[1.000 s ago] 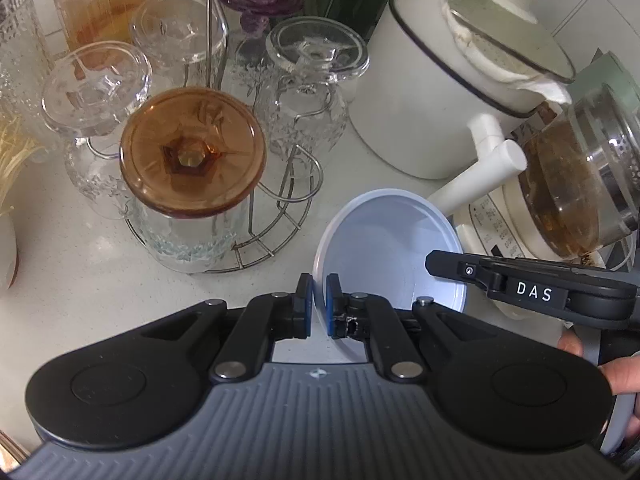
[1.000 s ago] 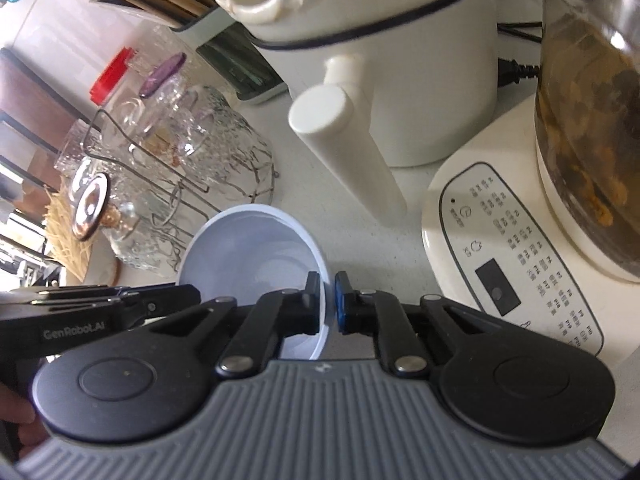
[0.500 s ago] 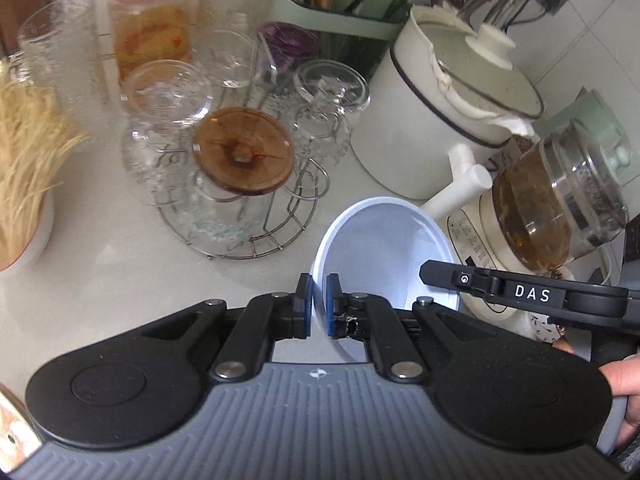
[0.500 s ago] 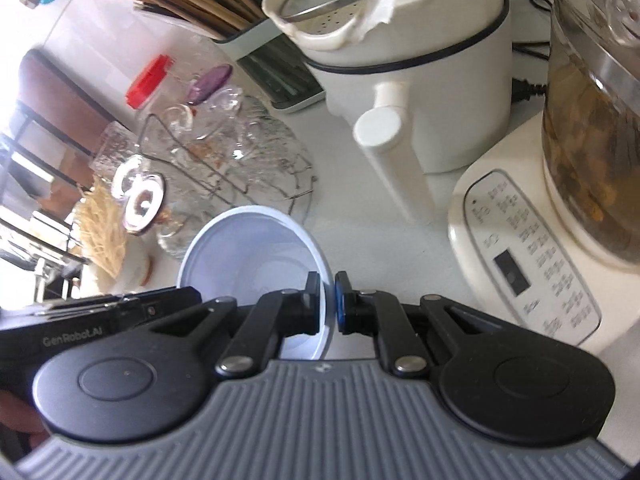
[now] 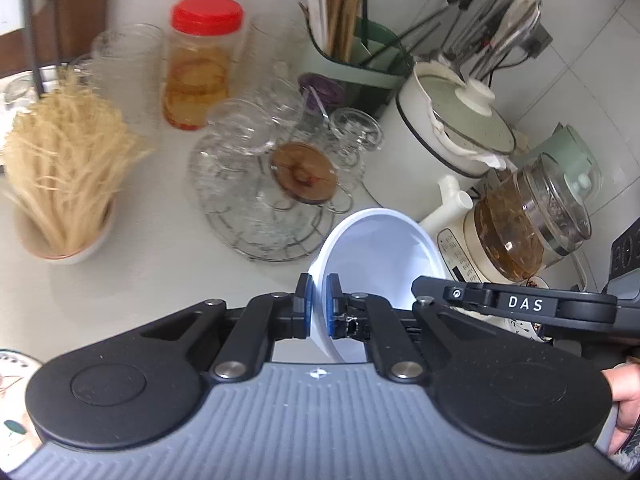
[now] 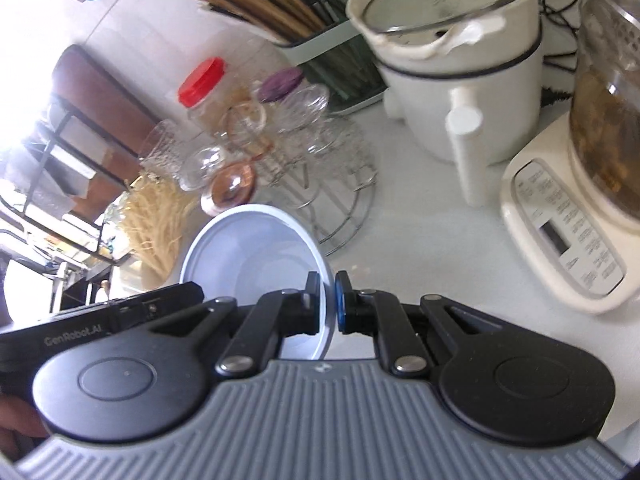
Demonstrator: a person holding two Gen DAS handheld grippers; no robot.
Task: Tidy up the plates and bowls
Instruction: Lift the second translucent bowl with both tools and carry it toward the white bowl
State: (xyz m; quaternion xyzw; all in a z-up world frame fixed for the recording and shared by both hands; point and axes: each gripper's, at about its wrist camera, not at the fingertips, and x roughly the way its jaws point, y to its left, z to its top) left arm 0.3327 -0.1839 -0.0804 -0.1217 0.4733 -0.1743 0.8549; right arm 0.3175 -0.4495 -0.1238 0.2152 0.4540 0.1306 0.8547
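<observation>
A pale blue-white bowl (image 5: 380, 260) hangs tilted above the white counter, gripped from both sides. My left gripper (image 5: 318, 312) is shut on the bowl's left rim, pads pressed on either face of it. My right gripper (image 6: 328, 304) is shut on the opposite rim of the same bowl (image 6: 256, 252). In the left wrist view the right gripper's black body with the "DAS" label (image 5: 524, 304) crosses behind the bowl. In the right wrist view the left gripper's black body (image 6: 104, 320) lies at lower left.
A wire rack of upturned glasses (image 5: 276, 184) stands behind the bowl. A white lidded pot (image 5: 452, 136), a glass kettle on a cream base (image 5: 528, 224), a red-capped jar (image 5: 200, 60), a utensil holder (image 5: 352, 52) and a bowl of dry noodles (image 5: 60, 184) crowd the counter (image 5: 160, 280).
Both grippers have lifted and pulled back with the bowl held between them. The rack, pot and kettle look smaller and farther, and more of the counter shows.
</observation>
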